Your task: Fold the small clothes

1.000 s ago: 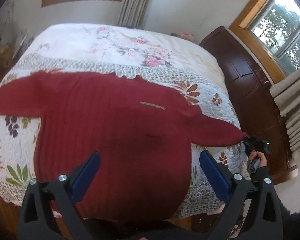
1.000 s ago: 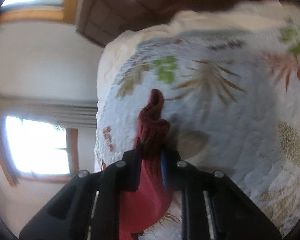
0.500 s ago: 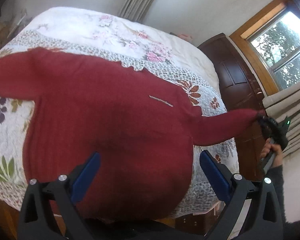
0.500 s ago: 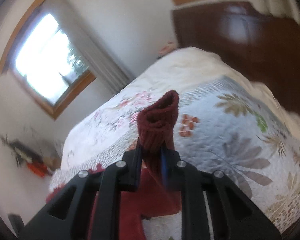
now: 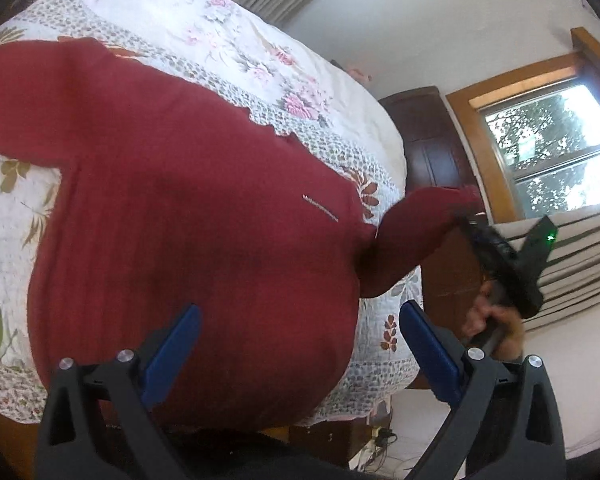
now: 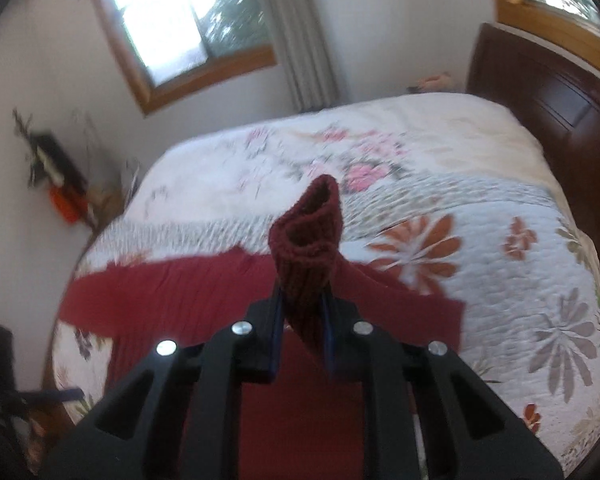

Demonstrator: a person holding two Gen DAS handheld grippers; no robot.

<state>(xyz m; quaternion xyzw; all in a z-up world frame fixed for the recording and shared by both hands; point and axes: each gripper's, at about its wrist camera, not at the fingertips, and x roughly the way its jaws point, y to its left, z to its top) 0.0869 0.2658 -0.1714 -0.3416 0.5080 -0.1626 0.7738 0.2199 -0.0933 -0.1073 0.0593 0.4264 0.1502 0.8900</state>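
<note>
A dark red knitted sweater (image 5: 188,216) lies spread on the floral quilt (image 5: 204,52) of a bed. My left gripper (image 5: 300,344) hovers open above the sweater's lower hem, with nothing between its blue pads. My right gripper (image 6: 302,312) is shut on the cuff of the right sleeve (image 6: 306,248), and the ribbed cuff sticks up past the fingertips. In the left wrist view that right gripper (image 5: 466,220) holds the sleeve (image 5: 412,236) lifted off the bed at its right edge, with a hand (image 5: 496,324) on the handle. The other sleeve (image 6: 148,288) lies flat to the left.
A dark wooden headboard (image 6: 548,100) stands along the bed's right side. Windows (image 5: 548,148) with curtains (image 6: 300,40) are behind. A small stand with an orange thing (image 6: 64,208) is in the left corner. Cables lie on the floor (image 5: 380,436) below the bed's near edge.
My right gripper has raised the sleeve cuff off the quilt and swung it up and inward over the sweater. My left gripper stays open and has tilted a little to the left.
</note>
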